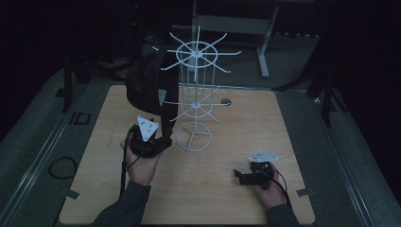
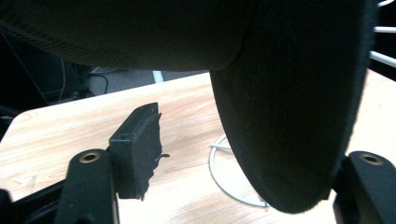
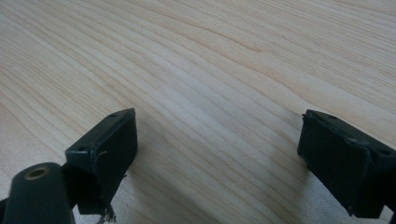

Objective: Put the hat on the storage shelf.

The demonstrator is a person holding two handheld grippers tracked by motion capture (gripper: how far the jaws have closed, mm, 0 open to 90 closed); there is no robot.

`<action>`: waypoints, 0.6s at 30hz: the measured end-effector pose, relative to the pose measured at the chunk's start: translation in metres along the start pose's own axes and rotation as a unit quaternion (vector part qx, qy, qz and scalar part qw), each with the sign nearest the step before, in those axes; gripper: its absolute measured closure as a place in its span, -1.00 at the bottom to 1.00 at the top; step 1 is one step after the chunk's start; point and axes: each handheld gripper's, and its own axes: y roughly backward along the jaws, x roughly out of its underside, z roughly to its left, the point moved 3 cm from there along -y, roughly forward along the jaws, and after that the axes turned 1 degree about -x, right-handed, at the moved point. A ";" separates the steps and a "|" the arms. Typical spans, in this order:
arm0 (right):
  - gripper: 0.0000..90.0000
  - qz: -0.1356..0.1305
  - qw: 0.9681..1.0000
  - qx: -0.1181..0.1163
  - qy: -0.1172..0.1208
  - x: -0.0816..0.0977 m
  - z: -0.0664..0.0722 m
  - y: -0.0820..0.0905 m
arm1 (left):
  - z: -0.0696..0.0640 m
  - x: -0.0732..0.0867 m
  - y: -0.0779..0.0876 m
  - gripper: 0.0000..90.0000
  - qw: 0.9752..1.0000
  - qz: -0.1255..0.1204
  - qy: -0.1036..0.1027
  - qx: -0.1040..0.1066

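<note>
Now our left gripper (image 1: 163,142) holds its jaws wide around the hanging black bag strap (image 2: 289,116), while our right gripper (image 1: 238,176) rests spread over the bare table (image 1: 213,189).

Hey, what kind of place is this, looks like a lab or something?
Probably a dim lab or recording setup, not a home. A bare wooden table holds a white wire display rack with a black bag hanging on it, and a person works with the left gripper and right gripper.
</note>
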 end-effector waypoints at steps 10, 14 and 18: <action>-0.74 0.000 1.000 0.000 0.000 0.000 0.000 0.000 | 0.004 0.004 0.004 -0.38 0.999 0.001 0.022 0.031; -0.74 0.000 1.000 -0.001 0.000 0.000 0.000 0.000 | 0.005 0.006 0.007 -0.41 0.999 0.001 0.028 0.043; -0.74 0.000 1.000 0.000 0.001 0.000 0.000 0.000 | 0.007 0.009 0.010 -0.41 0.998 0.008 0.032 0.053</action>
